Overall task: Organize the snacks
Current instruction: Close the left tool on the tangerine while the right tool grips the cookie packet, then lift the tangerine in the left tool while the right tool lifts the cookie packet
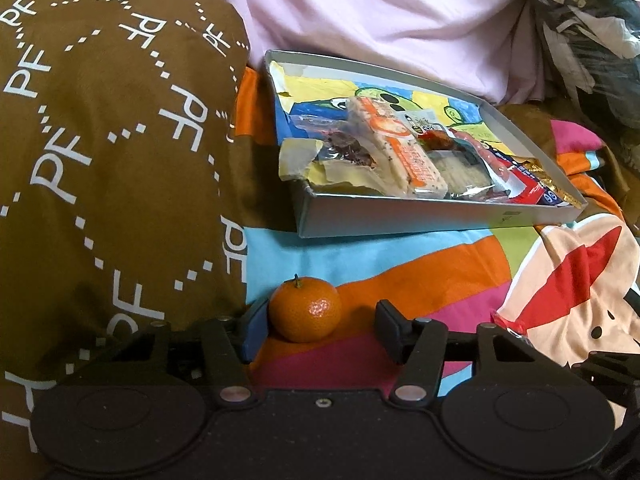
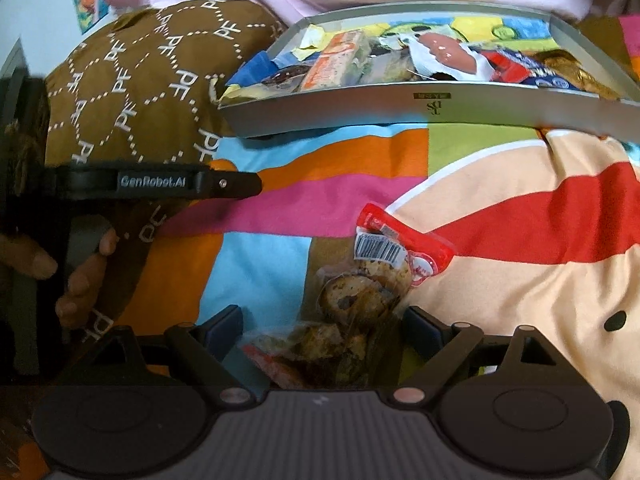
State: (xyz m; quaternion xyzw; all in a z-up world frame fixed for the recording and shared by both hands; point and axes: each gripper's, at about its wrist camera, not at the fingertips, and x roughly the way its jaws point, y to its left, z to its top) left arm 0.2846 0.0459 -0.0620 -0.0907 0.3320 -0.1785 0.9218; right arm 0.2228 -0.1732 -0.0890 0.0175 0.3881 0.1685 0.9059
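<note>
We see the left gripper (image 1: pixel 320 326) half-wide around a tangerine (image 1: pixel 305 309): nine-o'clock pad touching, three-o'clock pad clear. Right gripper (image 2: pixel 322 330) wide, cookie packet (image 2: pixel 352 304) between, box (image 2: pixel 400 108) at twelve.

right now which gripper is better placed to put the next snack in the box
Left. The left gripper already brackets the tangerine, one pad touching. The right gripper stands wide around the cookie packet.

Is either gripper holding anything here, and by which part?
No firm hold. The mandarin touches only one finger of the left gripper; the right gripper straddles the cookie bag.
</note>
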